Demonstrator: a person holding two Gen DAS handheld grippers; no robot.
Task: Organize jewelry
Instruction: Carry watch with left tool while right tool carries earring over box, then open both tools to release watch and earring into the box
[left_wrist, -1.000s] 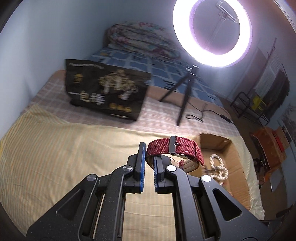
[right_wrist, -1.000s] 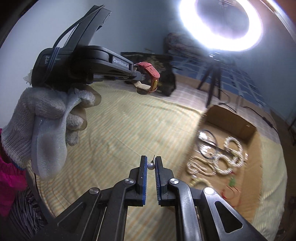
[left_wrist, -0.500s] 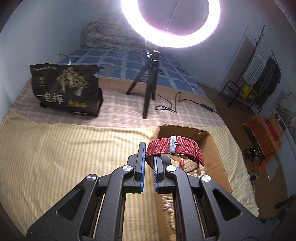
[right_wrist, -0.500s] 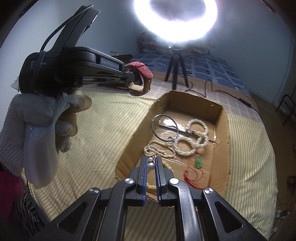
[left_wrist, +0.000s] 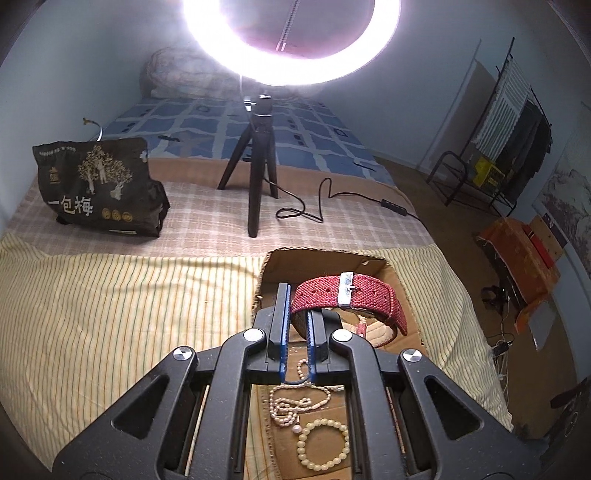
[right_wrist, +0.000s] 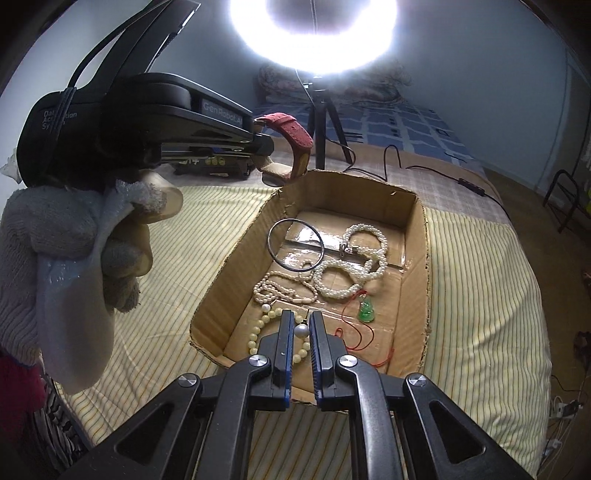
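Observation:
My left gripper (left_wrist: 298, 295) is shut on the red fabric strap of a watch (left_wrist: 347, 295), which hangs over the left part of an open cardboard box (left_wrist: 332, 260). From the right wrist view that gripper (right_wrist: 264, 142) and watch (right_wrist: 291, 129) hover above the box's far-left corner. My right gripper (right_wrist: 302, 321) is shut on a small pearl bead (right_wrist: 302, 331), low over the near end of the box (right_wrist: 415, 236). Inside lie a metal bangle (right_wrist: 296, 245), white pearl bracelets (right_wrist: 351, 266), a thin pearl necklace (right_wrist: 280, 290), a cream bead bracelet (right_wrist: 258, 330) and a green pendant on red cord (right_wrist: 366, 311).
The box sits on a yellow striped bedspread (left_wrist: 110, 314). Behind it stand a ring light on a black tripod (left_wrist: 258, 184) with a trailing cable (left_wrist: 332, 199), and a dark printed bag (left_wrist: 96, 188). A gloved hand (right_wrist: 74, 236) holds the left gripper. The bed's right edge drops to the floor.
Both grippers have travelled right across the bedspread to the box, still shut on the watch and the bead. The box and its jewelry now lie directly beneath them.

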